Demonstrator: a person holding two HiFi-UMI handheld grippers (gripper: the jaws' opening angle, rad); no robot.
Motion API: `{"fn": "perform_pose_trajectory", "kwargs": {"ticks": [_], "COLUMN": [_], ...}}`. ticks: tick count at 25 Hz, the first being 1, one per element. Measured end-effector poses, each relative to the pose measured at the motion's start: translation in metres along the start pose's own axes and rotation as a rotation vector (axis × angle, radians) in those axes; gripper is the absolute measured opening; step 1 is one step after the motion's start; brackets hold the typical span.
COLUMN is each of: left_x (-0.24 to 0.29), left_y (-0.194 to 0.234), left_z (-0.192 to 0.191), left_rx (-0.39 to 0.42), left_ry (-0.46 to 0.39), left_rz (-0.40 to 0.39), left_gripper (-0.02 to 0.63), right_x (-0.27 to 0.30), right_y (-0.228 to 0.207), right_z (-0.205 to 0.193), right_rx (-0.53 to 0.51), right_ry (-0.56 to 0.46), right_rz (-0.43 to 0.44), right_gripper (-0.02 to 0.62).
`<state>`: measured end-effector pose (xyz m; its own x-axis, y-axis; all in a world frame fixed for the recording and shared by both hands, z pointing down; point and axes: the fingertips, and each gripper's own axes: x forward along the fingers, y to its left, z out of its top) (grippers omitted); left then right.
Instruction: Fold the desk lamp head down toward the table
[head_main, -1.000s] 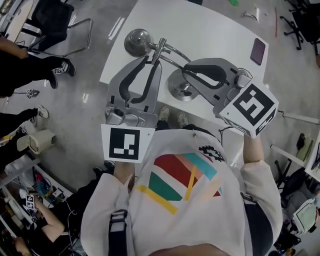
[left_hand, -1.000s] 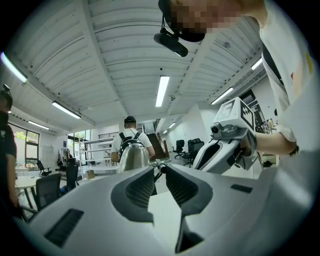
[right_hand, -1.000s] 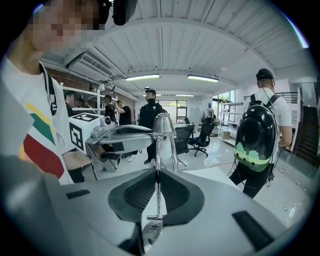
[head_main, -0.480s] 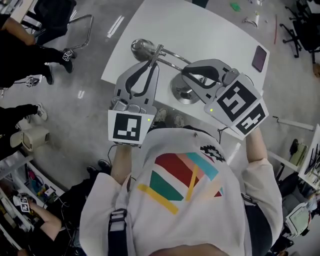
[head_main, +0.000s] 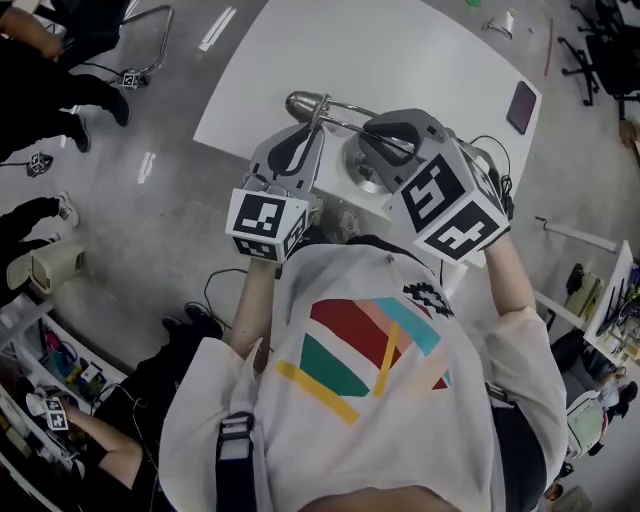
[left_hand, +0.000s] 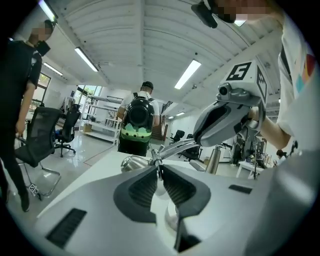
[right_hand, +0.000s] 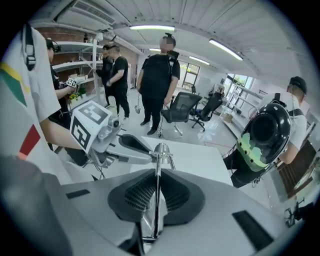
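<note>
- The chrome desk lamp (head_main: 345, 108) is set on the white table (head_main: 300, 50), near the person's edge, with its head (head_main: 305, 103) left of the round base (head_main: 360, 168).
- The left gripper (left_hand: 160, 167) has just had its jaws closed nearly together. The lamp's hinge, just behind the head, is pinched between their tips.
- The right gripper (right_hand: 157, 172) is clamped tight on the lamp's thin rod, which is held between the pads.

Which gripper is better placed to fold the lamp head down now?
The left gripper: its fingers have just been closing on the hinge beside the lamp head, so it can likely swing that down. The right gripper clamps the lamp arm, suited to steadying.
</note>
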<state>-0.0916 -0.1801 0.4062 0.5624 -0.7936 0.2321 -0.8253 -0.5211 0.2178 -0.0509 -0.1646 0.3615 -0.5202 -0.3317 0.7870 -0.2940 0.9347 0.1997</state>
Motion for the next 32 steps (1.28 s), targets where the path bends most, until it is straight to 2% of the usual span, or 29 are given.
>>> {"fn": "perform_pose_trajectory", "kwargs": {"ticks": [2,5,6,8,10,13,15,17,20,25,28,32], "left_x": [0.004,-0.002,-0.008,-0.024,-0.037,-0.040,-0.031,-0.021,-0.009,0.004,0.004,0.004], "left_y": [-0.005,-0.003,0.001,0.005,0.002,-0.004,-0.011,-0.017,-0.030,-0.035,-0.036,-0.039], "left_z": [0.002,0.004,0.006,0.013,0.030,0.056,0.057,0.048,0.042,0.030,0.028,0.027], "left_rx": [0.038,0.076,0.078,0.112,0.181,0.282,0.398,0.513,0.614,0.680,0.681,0.756], "left_ry": [-0.004,0.001,-0.003,-0.031,-0.086,-0.134,-0.082,0.021,0.110,0.206,0.244,0.296], "left_rz": [-0.005,-0.005,0.000,0.013,0.010,-0.092,-0.198,-0.289,-0.402,-0.472,-0.510,-0.534], "left_gripper": [0.081,0.081,0.081,0.081,0.081,0.081,0.081,0.081,0.081,0.080,0.064,0.060], "right_x": [-0.013,-0.045,-0.054,-0.068,-0.077,-0.077,-0.074,-0.069,-0.065,-0.063,-0.061,-0.057], "right_y": [-0.009,-0.029,-0.032,-0.032,-0.029,-0.020,-0.011,-0.005,-0.001,0.005,0.004,-0.001], "right_z": [0.003,0.019,0.026,0.030,0.013,-0.016,-0.029,-0.040,-0.053,-0.064,-0.069,-0.069], "right_rx": [0.016,0.032,0.049,0.089,0.152,0.219,0.237,0.247,0.261,0.284,0.282,0.256], "right_ry": [-0.071,-0.201,-0.251,-0.340,-0.357,-0.341,-0.326,-0.300,-0.266,-0.251,-0.248,-0.238], "right_rz": [-0.050,-0.192,-0.204,-0.166,-0.119,-0.075,-0.048,-0.042,-0.036,-0.020,-0.019,-0.010], "right_gripper": [0.040,0.040,0.040,0.040,0.040,0.040,0.040,0.040,0.040,0.040,0.040,0.040]}}
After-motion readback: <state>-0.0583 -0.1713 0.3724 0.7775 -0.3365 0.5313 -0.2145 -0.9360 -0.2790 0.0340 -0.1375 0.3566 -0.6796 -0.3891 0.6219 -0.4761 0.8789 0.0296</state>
